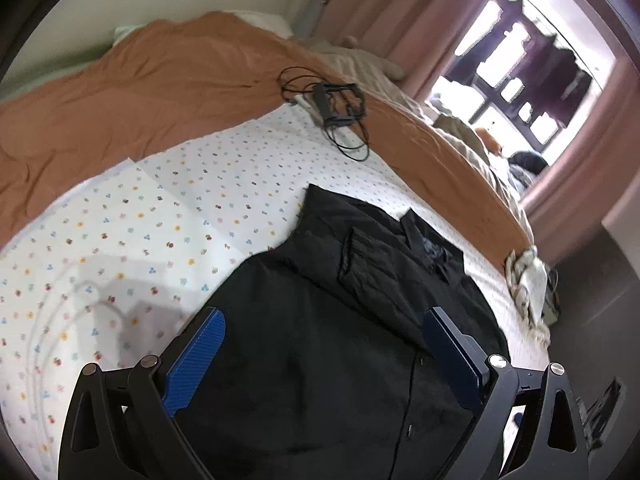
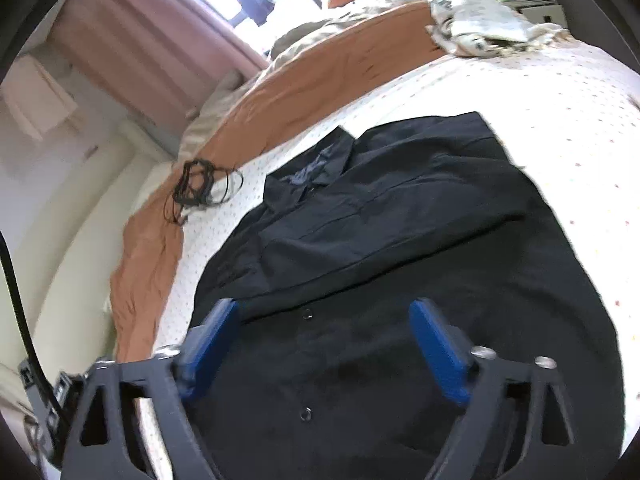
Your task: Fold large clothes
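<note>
A large black button-up shirt lies spread on a white sheet with small flower dots, collar toward the far side and both sleeves folded in over the body. It also shows in the right wrist view, with its buttons down the front. My left gripper is open and empty, hovering over the shirt's lower part. My right gripper is open and empty, over the button line of the shirt.
An orange blanket borders the sheet on the far side. A black device with coiled cables lies at the blanket's edge, also in the right wrist view. A crumpled light cloth sits at the sheet's corner. Pink curtains frame a window.
</note>
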Available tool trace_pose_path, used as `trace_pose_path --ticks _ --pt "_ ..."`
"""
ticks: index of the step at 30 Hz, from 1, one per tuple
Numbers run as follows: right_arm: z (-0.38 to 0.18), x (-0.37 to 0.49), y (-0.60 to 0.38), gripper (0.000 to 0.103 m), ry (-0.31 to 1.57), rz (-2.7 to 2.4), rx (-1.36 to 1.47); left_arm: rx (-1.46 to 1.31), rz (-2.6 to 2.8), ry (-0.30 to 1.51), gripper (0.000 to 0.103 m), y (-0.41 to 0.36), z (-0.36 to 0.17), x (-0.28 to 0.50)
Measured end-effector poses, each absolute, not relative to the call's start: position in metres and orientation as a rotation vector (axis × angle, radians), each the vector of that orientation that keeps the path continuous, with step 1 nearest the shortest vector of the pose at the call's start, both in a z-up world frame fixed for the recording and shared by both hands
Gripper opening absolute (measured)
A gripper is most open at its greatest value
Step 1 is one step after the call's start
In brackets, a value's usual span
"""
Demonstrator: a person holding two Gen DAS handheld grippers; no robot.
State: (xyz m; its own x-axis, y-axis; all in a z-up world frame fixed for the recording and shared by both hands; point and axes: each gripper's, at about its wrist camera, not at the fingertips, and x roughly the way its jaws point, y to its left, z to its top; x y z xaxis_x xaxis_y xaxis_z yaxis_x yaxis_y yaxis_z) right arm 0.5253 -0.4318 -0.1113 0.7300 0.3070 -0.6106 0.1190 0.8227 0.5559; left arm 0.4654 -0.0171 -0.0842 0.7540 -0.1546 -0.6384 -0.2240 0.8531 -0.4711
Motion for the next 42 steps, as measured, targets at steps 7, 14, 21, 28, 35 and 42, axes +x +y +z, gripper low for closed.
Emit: trace_pose_path --ticks 7,14,21,28,35,42 --pt "-0.117 0.480 -0.465 0.103 0.737 0.023 0.657 -0.445 0.012 0.706 0.103 -0.024 -0.075 0.421" --pt "-0.129 0.431 -0.485 0.103 0.730 -0.052 0.644 -0.403 -0.001 0.742 0.103 -0.015 -0.078 0.378" --pt "-0.131 0.389 -0.496 0.103 0.731 -0.072 0.644 -0.369 -0.009 0.759 0.103 0.003 -0.072 0.340" --pt "-0.127 0.342 -0.506 0.103 0.741 -0.062 0.653 -0.348 0.005 0.726 0.103 0.022 -0.059 0.288" --pt "-0.121 0.299 -0.516 0.103 0.729 -0.054 0.665 -0.352 -0.025 0.709 0.103 0.040 -0.051 0.237" --pt "-0.109 0.256 -0.520 0.103 0.712 -0.037 0.635 -0.395 -0.040 0.684 0.103 0.055 -0.047 0.195"
